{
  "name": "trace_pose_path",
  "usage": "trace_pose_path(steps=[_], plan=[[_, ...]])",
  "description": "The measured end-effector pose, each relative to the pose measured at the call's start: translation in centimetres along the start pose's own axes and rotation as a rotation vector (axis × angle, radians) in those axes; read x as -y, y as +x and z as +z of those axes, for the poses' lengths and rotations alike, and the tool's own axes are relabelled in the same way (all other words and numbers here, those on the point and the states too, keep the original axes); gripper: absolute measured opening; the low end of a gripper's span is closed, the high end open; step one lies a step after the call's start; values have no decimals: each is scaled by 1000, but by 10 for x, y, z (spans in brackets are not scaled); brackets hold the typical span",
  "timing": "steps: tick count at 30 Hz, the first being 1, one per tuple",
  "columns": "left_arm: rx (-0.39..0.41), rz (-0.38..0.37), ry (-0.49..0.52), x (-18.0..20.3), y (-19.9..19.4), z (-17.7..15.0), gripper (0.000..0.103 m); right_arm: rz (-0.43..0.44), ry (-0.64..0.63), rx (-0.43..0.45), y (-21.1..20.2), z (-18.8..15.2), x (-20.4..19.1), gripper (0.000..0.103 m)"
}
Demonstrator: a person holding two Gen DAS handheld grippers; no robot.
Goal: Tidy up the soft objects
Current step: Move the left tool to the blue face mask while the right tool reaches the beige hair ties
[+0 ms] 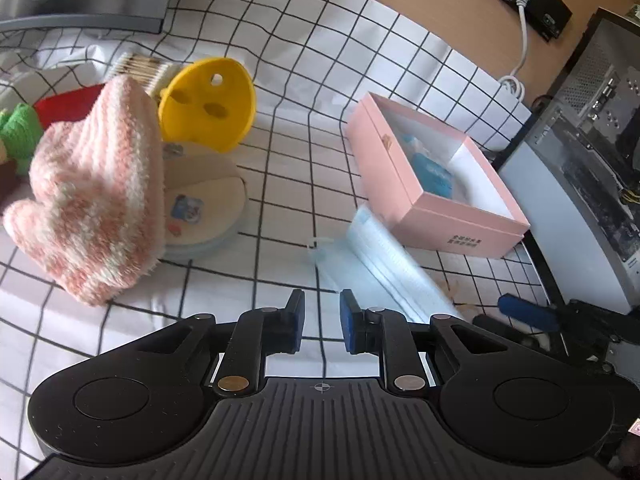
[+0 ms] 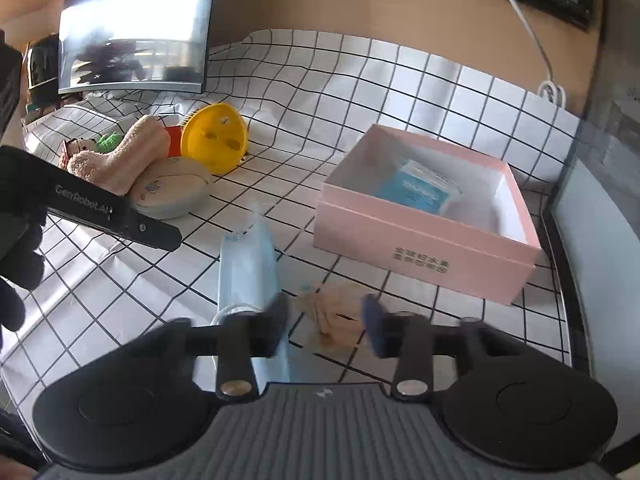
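Observation:
A light blue face mask (image 2: 246, 272) lies lengthwise on the checked cloth, and its near end runs under my right gripper's left finger. My right gripper (image 2: 326, 314) is open, its pads are apart, and nothing is pinched between them. A crumpled beige soft piece (image 2: 336, 308) lies on the cloth below the gap. The open pink box (image 2: 420, 248) stands just beyond, to the right, with a blue packet (image 2: 420, 188) inside. My left gripper (image 1: 322, 300) hovers open over bare cloth, between a pink-and-white fuzzy sock (image 1: 92, 200) and the mask (image 1: 380, 264). The pink box (image 1: 436, 208) is ahead of it to the right.
Behind the sock sit a yellow plastic piece (image 1: 208, 104), a round beige disc (image 1: 208, 200) and a green knit item (image 1: 16, 128). A computer case (image 1: 580, 160) blocks the right edge. A monitor (image 2: 132, 28) stands at the back left. A gloved hand (image 2: 16, 264) holds the left gripper's body.

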State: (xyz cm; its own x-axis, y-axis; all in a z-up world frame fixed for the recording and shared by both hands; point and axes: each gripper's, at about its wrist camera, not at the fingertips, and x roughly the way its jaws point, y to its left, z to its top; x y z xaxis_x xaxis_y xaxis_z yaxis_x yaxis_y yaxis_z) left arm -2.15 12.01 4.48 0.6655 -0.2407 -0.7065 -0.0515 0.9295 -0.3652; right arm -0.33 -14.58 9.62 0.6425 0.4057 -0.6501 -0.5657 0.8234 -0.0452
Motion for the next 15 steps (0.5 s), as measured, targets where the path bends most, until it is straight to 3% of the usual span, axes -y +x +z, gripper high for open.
trace_pose_path(steps=[3,7,9,11,15], plan=[[5,4,5,-2,-4,1,21,15,-8,-46,11,0,-6,45],[3,0,-7,-4,-8,-3,21,161,-73,-100,7,-6,-27,47],[0,-10,-7,-2,-8,-4,21,194,-109,-97,0,-10,-34,57],[-3,-24,0,2,-6,-4,21,173,-117,-80,-7,-13,-32,64],[-40,-51,-9,19,4,-5,21,127,-56,-82,-11,-19,-11,64]])
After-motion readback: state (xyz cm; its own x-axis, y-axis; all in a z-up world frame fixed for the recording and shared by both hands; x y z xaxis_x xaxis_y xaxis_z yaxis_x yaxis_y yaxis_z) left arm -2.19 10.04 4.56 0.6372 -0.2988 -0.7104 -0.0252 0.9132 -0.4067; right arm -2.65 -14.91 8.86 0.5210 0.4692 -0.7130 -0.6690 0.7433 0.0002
